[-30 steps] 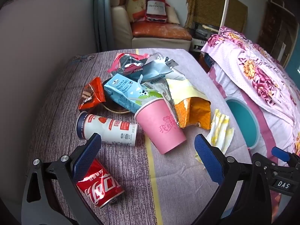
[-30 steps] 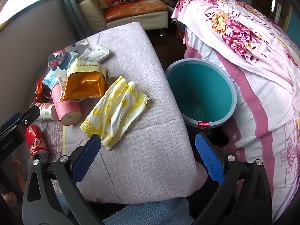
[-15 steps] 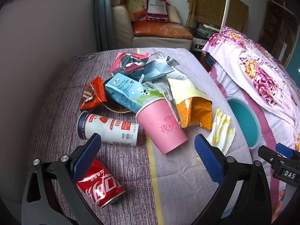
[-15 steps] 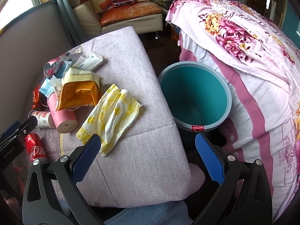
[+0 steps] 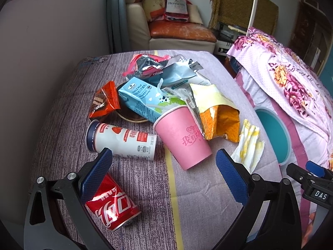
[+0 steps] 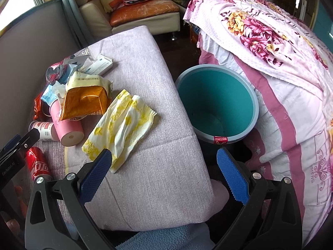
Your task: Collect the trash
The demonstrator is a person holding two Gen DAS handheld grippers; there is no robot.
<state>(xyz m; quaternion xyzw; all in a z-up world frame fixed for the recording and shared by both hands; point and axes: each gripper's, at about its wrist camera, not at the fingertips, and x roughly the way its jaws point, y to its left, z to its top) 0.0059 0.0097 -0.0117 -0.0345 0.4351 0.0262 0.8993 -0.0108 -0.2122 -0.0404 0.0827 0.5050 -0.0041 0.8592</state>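
Our right gripper (image 6: pixel 163 173) (fingers spread wide, empty) faces the yellow-stained napkin (image 6: pixel 122 125), lying beside the teal bin (image 6: pixel 252 95); left gripper (image 5: pixel 163 171) likewise open, empty.

left gripper (image 5: pixel 164 175): we hold it wide open, empty, low over the table's near edge | right gripper (image 6: pixel 164 174): wide open, empty, over the near right corner | both fingers' blue pads face inward

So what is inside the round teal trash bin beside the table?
The round teal trash bin shows only its bare teal wall and floor; no trash is visible inside. Its near rim hides a small part of the bottom.
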